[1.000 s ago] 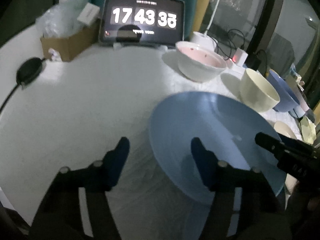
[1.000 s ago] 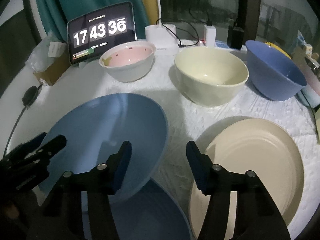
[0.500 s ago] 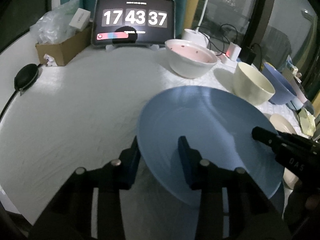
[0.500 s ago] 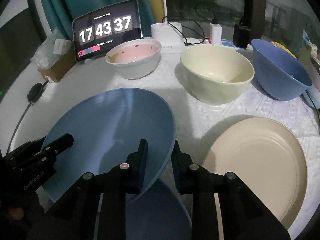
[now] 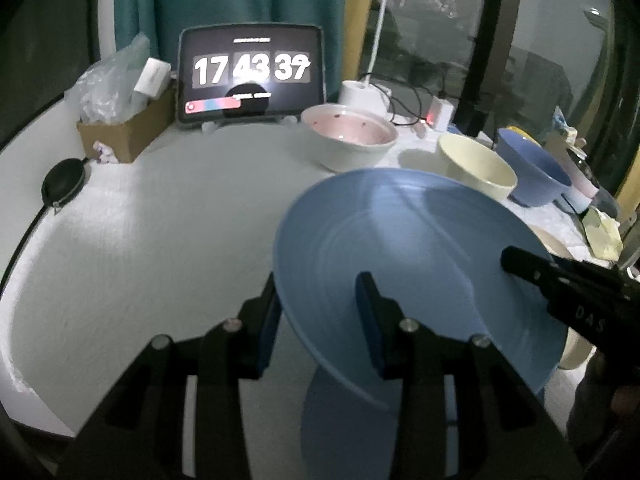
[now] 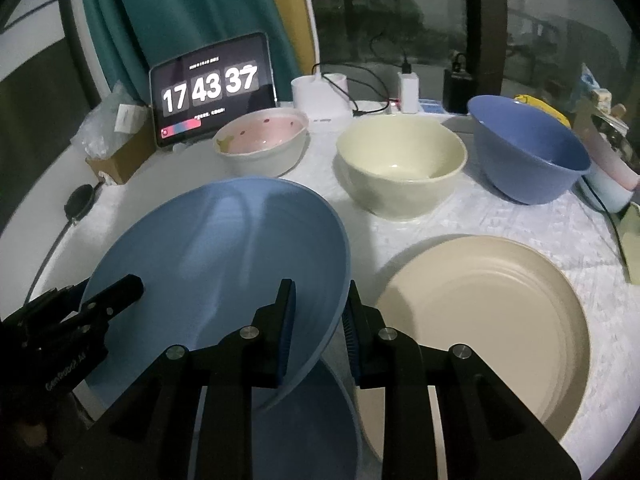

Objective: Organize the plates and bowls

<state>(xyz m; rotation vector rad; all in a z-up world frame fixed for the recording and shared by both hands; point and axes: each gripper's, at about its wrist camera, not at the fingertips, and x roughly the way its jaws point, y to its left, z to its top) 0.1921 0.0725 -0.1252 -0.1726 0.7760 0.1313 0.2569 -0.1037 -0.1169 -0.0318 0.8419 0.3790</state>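
Grippers clamp opposite rims of the light blue plate (image 6: 224,256): left gripper (image 5: 320,312) and right gripper (image 6: 318,320) hold it tilted just above a second blue plate (image 6: 304,420), beside the beige plate (image 6: 488,312). Lifting evenly should keep it from slipping.

Both handheld tools are matte black. The left gripper (image 5: 318,320) has two angular black fingers, each lined on its inner face with a dark blue pad (image 5: 370,322), and round silver screw heads (image 5: 408,325) sit behind the pads on each finger. The right gripper (image 6: 318,330) is built alike: black fingers, ribbed blue pads (image 6: 352,334), silver screws (image 6: 250,333). Faint pale lettering (image 6: 66,378) marks the left tool's side
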